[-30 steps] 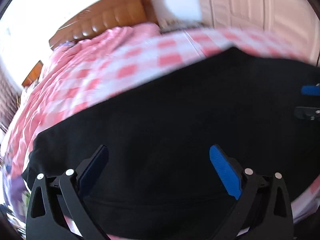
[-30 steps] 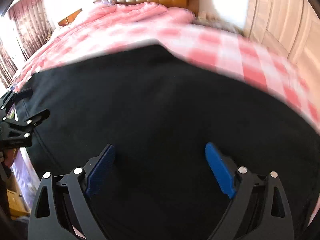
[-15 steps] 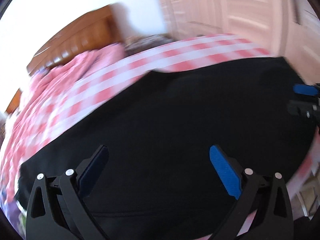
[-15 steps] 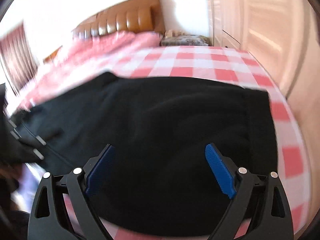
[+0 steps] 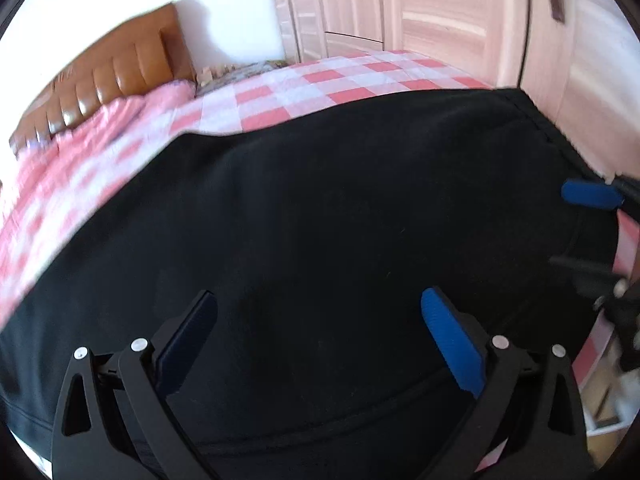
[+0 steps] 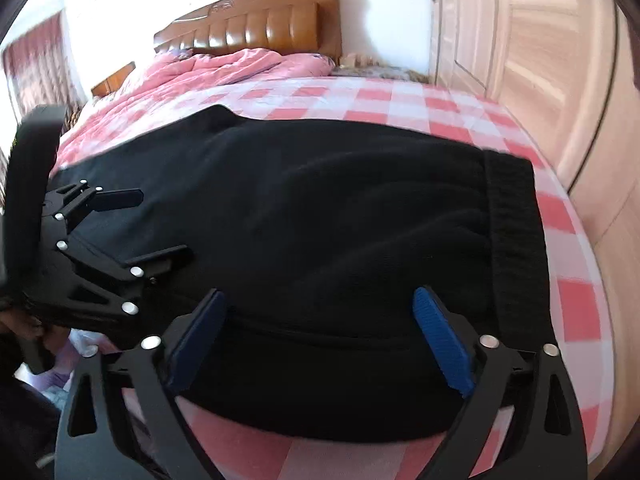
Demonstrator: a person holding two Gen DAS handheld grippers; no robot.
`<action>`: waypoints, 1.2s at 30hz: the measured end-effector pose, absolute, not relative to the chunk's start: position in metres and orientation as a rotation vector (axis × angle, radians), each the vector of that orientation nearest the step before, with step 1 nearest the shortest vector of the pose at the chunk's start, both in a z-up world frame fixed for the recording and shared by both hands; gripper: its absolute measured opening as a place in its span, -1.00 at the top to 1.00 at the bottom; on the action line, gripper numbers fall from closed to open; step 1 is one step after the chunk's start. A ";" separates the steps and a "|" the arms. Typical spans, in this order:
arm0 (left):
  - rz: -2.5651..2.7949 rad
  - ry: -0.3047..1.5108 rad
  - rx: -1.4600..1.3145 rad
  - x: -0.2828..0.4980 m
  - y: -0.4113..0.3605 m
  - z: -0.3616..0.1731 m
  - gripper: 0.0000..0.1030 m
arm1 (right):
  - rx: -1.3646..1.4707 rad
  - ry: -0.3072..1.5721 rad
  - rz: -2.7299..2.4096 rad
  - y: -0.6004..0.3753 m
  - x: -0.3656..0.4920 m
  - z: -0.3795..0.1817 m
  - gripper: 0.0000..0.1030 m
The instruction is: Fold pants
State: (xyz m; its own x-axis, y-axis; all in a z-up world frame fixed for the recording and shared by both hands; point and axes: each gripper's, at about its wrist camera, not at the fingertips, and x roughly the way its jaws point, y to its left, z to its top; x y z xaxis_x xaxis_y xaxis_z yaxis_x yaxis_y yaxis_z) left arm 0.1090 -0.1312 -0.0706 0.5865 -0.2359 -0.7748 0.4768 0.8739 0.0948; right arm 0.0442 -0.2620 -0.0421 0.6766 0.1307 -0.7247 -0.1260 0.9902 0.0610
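Both views have swung toward the wardrobe side since the earlier frames, and the right end of the garment, with its banded edge, now shows whole where it was previously cut off.

Bed [image 6: 460,120]: covered by a pink-and-white checked sheet, with a bunched pink quilt [image 6: 224,68] pushed up against the brown padded headboard [image 6: 256,28]. That leaves the near half flat, which appears to be why the work is laid there.

Pants [image 6: 320,220]: black, lying flat across the near part of the bed, close to its front edge, within reach of both tools. A broad banded edge [image 6: 516,240] runs along the right end; whether it is the waistband cannot be told. A seam runs along the near side. No finished fold can be confirmed; I judge the task to be at an early stage.

Left tool [image 5: 318,340]: set wide, nothing between its blue pads, hovering over the near left portion of the cloth. Contact with the fabric cannot be confirmed.

Right tool [image 6: 318,340]: likewise set wide and holding nothing, poised over the near edge toward the banded end. The two stand apart along the near side, a placement suited to taking that edge at two points and carrying it over.
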 end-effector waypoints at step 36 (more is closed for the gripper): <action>0.251 0.825 0.000 0.089 0.220 -0.066 -0.97 | -0.238 0.820 0.560 0.055 0.187 -0.005 -0.87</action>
State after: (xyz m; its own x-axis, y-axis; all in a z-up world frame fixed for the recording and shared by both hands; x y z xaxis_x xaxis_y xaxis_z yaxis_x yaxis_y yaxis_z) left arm 0.0888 0.2198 -0.0664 0.6508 0.2206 -0.7265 -0.2207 0.9705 0.0970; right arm 0.1866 0.0546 -0.0048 0.5487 0.3781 -0.7457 -0.5568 0.8305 0.0114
